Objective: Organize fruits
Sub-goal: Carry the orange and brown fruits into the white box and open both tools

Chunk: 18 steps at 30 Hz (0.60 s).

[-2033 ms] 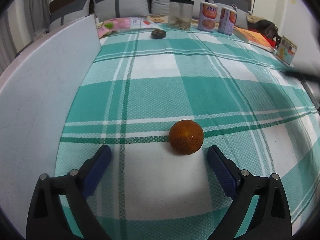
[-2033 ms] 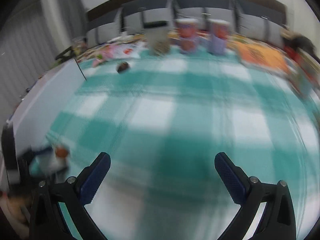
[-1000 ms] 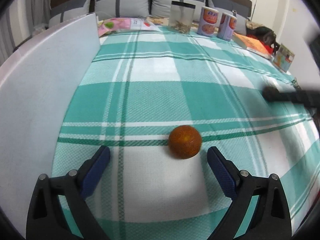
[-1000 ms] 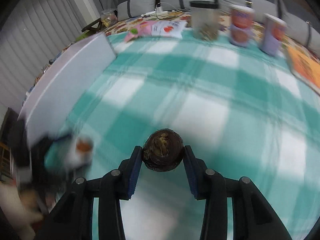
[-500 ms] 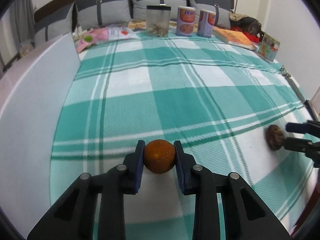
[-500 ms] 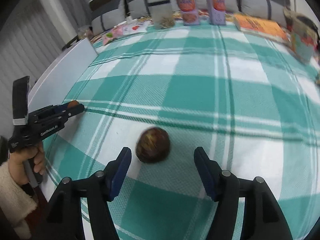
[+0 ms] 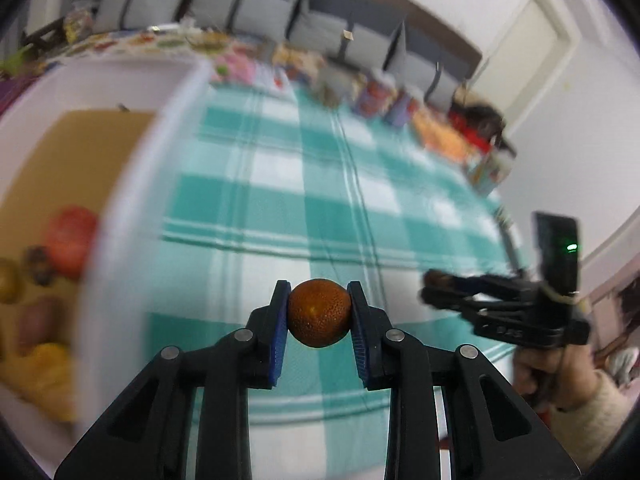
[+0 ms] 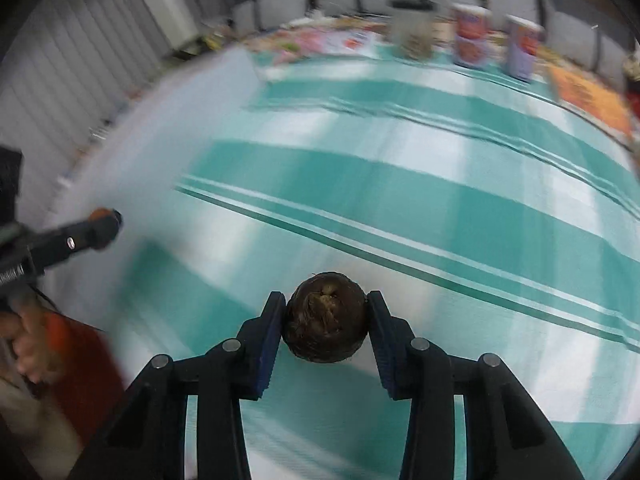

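My left gripper [image 7: 318, 287] is shut on a small orange [image 7: 319, 314] and holds it above the green checked cloth [image 7: 280, 184]. To its left stands a white-walled box [image 7: 120, 200] with a brown floor, holding a red fruit [image 7: 70, 236] and several other blurred fruits. My right gripper [image 8: 325, 297] has its jaws closing, and the pads press on a dark brown round fruit [image 8: 326, 320] raised off the cloth. In the left wrist view, the right gripper [image 7: 434, 280] shows at the right edge. In the right wrist view, the left gripper [image 8: 105, 222] shows at far left.
A clear jar [image 8: 412, 26] and two printed cans [image 8: 472, 38] stand at the far edge of the cloth, with an orange book [image 8: 588, 96] to their right. Grey cushions [image 7: 260, 12] line the back. A person's hand [image 7: 536, 372] grips the right handle.
The left gripper has risen with the orange and swung left, bringing the box's inside into view. The right gripper has shut on the dark fruit that lay between its open fingers and raised it.
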### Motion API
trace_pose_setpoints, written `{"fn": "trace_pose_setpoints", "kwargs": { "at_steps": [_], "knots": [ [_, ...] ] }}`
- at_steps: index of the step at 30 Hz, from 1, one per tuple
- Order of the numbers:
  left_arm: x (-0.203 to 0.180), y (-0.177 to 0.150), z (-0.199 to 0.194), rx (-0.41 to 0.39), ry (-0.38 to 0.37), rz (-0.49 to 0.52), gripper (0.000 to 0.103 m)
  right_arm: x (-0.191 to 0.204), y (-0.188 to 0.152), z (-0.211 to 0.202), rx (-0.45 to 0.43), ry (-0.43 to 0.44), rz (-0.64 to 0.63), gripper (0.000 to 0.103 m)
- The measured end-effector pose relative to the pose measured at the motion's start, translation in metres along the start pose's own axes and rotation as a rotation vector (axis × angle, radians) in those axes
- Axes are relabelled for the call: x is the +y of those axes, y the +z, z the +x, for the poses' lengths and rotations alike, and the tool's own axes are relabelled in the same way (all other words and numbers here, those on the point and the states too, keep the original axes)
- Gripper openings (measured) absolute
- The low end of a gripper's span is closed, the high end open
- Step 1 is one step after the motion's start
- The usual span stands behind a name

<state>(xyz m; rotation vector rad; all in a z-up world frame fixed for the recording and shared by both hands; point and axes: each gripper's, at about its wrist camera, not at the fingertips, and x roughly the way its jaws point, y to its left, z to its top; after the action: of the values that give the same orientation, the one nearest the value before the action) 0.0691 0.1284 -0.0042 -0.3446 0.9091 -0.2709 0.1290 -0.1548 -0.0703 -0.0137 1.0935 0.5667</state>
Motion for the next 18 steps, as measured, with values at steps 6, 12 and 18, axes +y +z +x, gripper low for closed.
{"fn": "trace_pose_setpoints", "kwargs": {
  "at_steps": [6, 12, 18],
  "knots": [
    [0.078, 0.022, -0.092, -0.086, 0.193, -0.067, 0.028, 0.137, 0.061, -0.012, 0.000, 0.289, -0.138, 0.042],
    [0.168, -0.004, -0.079, 0.005, 0.416, -0.205, 0.028, 0.270, 0.093, 0.030, 0.100, 0.354, -0.331, 0.042],
    [0.186, -0.025, -0.065, 0.035, 0.498, -0.231, 0.030, 0.316, 0.084, 0.091, 0.225, 0.184, -0.472, 0.042]
  ]
}}
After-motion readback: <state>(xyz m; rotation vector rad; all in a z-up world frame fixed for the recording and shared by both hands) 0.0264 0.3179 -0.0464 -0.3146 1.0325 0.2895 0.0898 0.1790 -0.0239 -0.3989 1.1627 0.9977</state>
